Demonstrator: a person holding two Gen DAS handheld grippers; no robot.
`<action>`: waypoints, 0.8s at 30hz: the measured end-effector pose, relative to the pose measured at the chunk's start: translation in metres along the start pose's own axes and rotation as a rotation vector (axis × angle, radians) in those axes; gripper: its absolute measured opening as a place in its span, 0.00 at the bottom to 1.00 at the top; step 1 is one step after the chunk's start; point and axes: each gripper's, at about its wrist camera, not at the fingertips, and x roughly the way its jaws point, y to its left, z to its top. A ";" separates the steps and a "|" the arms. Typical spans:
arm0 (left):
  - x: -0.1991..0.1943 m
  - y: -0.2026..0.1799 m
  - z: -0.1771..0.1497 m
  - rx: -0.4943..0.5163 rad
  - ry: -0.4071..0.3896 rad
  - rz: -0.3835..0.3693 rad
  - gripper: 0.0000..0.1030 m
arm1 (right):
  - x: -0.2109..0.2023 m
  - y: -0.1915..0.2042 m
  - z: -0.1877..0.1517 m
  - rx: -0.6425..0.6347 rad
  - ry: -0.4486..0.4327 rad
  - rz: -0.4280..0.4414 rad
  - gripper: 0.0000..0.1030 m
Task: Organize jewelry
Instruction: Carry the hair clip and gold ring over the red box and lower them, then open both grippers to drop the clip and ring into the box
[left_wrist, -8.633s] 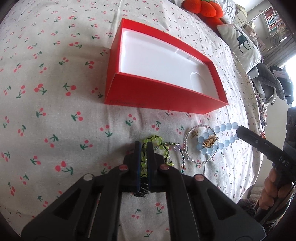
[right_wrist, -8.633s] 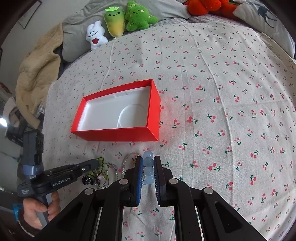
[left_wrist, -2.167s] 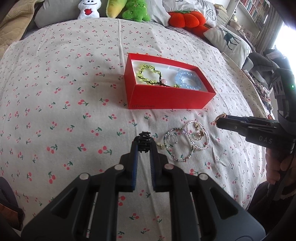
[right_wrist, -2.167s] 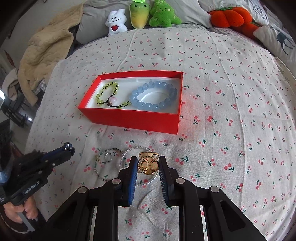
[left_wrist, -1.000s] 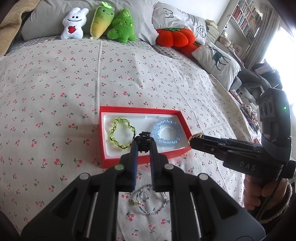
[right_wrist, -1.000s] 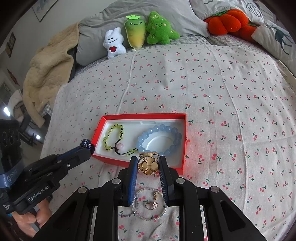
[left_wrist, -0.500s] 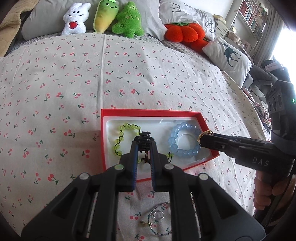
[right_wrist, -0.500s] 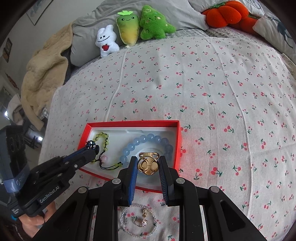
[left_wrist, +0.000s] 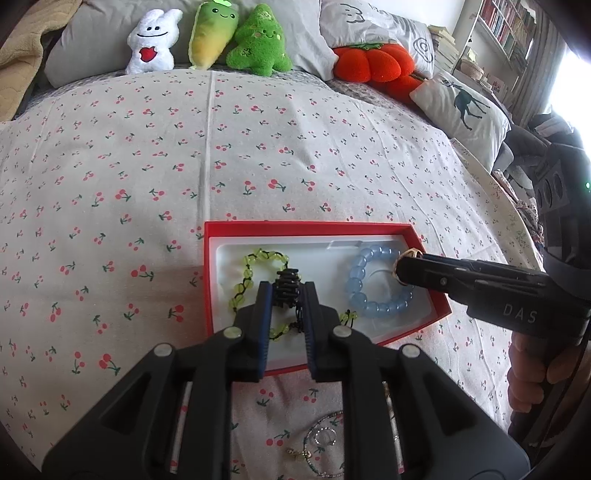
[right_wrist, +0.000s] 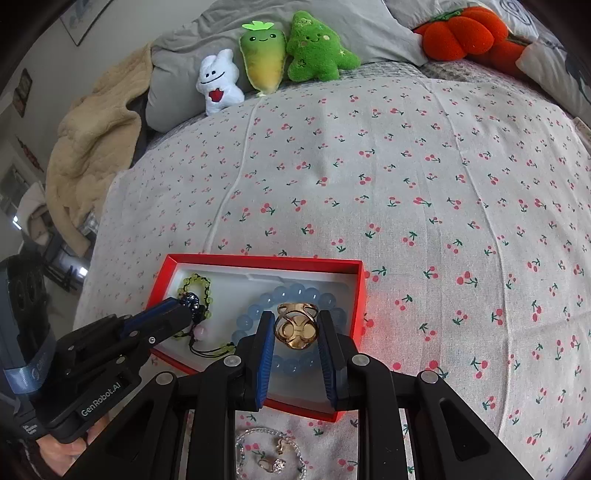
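two pieces already in the box, two more arriving, some left on the bed

the red box (left_wrist: 321, 229) holds the blue bead bracelet (left_wrist: 373, 286) and green bead bracelet (left_wrist: 255, 273); right gripper (right_wrist: 295, 338) is closed on a gold ring (right_wrist: 295, 328) above it, left gripper (left_wrist: 287, 299) closed on a small black piece (left_wrist: 286, 290), hard to identify; thin bracelets (right_wrist: 269, 450) wait on the bedsheet (left_wrist: 295, 147), partly cut off.

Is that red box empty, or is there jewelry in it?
Not empty: the red box holds a green beaded bracelet and a blue beaded bracelet.
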 end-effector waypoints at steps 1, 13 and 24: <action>-0.003 -0.001 0.000 0.003 -0.002 0.002 0.28 | -0.002 0.001 0.000 0.000 -0.005 -0.002 0.23; -0.046 -0.010 -0.023 0.026 -0.004 0.078 0.73 | -0.048 0.004 -0.016 -0.023 -0.058 -0.033 0.56; -0.057 -0.011 -0.069 0.037 0.137 0.189 0.83 | -0.077 0.005 -0.060 -0.010 0.005 -0.077 0.76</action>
